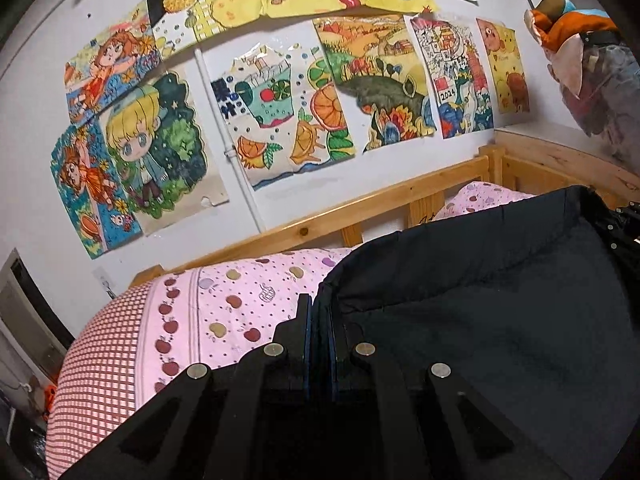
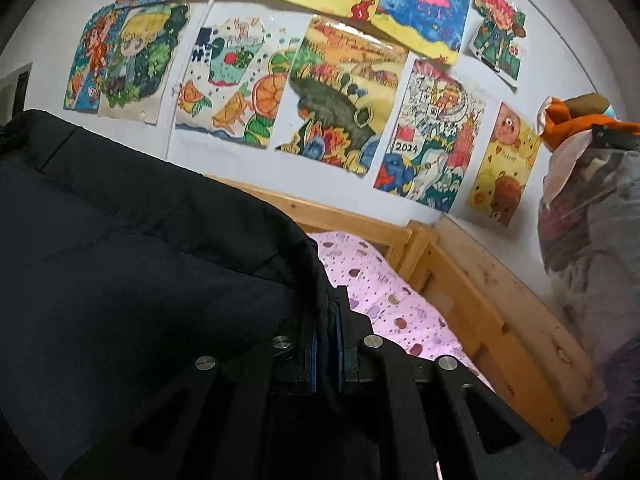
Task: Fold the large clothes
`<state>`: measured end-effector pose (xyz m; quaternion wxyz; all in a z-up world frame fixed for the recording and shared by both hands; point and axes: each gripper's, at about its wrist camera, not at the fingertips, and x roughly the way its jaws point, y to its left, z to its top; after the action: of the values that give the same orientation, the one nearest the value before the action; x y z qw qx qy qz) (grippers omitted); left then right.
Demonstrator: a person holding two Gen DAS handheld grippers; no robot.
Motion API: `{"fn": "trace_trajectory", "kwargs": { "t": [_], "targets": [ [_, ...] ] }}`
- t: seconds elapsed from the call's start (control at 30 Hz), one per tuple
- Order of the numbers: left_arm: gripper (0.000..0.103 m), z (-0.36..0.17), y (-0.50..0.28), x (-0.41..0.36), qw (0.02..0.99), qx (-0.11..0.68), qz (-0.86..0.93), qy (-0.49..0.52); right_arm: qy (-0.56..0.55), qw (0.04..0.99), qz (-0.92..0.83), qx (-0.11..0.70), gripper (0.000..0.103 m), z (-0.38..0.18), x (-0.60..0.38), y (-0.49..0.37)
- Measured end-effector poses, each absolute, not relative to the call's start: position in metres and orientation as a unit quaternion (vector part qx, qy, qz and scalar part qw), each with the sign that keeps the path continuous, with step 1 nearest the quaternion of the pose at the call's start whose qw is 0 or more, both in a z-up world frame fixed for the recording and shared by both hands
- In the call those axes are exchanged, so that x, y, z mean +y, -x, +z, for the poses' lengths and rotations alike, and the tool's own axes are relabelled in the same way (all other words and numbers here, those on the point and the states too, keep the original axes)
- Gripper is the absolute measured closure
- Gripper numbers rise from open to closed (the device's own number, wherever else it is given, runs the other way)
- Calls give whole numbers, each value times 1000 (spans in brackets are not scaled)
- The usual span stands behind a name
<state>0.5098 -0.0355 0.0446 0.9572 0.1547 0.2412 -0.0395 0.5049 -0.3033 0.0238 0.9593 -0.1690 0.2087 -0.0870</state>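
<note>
**Dark jacket carried by two edges above the bed**

Black quilted fabric fills the left wrist view: the left claw point(image 1: 320, 320) is pressed together on an edge of the dark padded jacket point(image 1: 500, 300), which stretches off to the right above the pink apple-print bedding point(image 1: 224, 308). A wooden bed rail point(image 1: 360, 208) and children's drawings point(image 1: 280, 120) on the wall lie beyond.

From the right wrist view, the right claw point(image 2: 330, 320) pinches another edge of the same jacket point(image 2: 140, 260), whose bulk hangs to the left over the bedding point(image 2: 380, 280).

Padded cloth is thick and slippery, so a thin pinch could slide off. Uneven lowering would likely bunch the fabric and spoil the fold.
</note>
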Motion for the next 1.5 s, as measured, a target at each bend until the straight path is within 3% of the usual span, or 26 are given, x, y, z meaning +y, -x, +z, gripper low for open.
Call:
{"fn": "trace_trajectory", "kwargs": {
  "t": [0.37,0.47,0.53,0.57,0.6,0.63,0.67,0.7,0.83,0.9,1.13,1.5],
  "targets": [
    [95,22,-535,-31,949,282,-53,-129,180,951,-100,230,97,3,-300,-520],
    [89,28,-528,-20,952,279,-73,-97,170,953,-84,238,95,5,-303,-519],
    [67,34,-521,-13,957,266,-84,-79,152,957,-65,239,91,11,-308,-513],
    [57,38,-518,-9,959,259,-87,-69,139,959,-52,240,84,15,-311,-509],
    [32,41,-515,-5,962,253,-88,-57,126,963,-40,237,66,19,-315,-504],
    [21,45,-511,-1,965,244,-90,-43,119,965,-35,233,59,21,-317,-501],
    [21,49,-506,4,966,238,-94,-29,110,967,-32,227,44,25,-320,-496],
    [21,51,-503,6,965,240,-97,-24,101,970,-28,220,39,29,-321,-490],
    [18,56,-475,6,959,245,-138,-28,75,972,0,222,35,39,-323,-462],
    [14,54,-459,5,950,248,-190,-17,68,970,28,231,26,38,-318,-446],
    [11,19,-449,-29,928,285,-223,-84,94,951,105,274,20,14,-298,-414],
    [9,-4,-515,-4,937,321,-135,-7,47,949,26,310,20,-9,-329,-498]
  ]
}}
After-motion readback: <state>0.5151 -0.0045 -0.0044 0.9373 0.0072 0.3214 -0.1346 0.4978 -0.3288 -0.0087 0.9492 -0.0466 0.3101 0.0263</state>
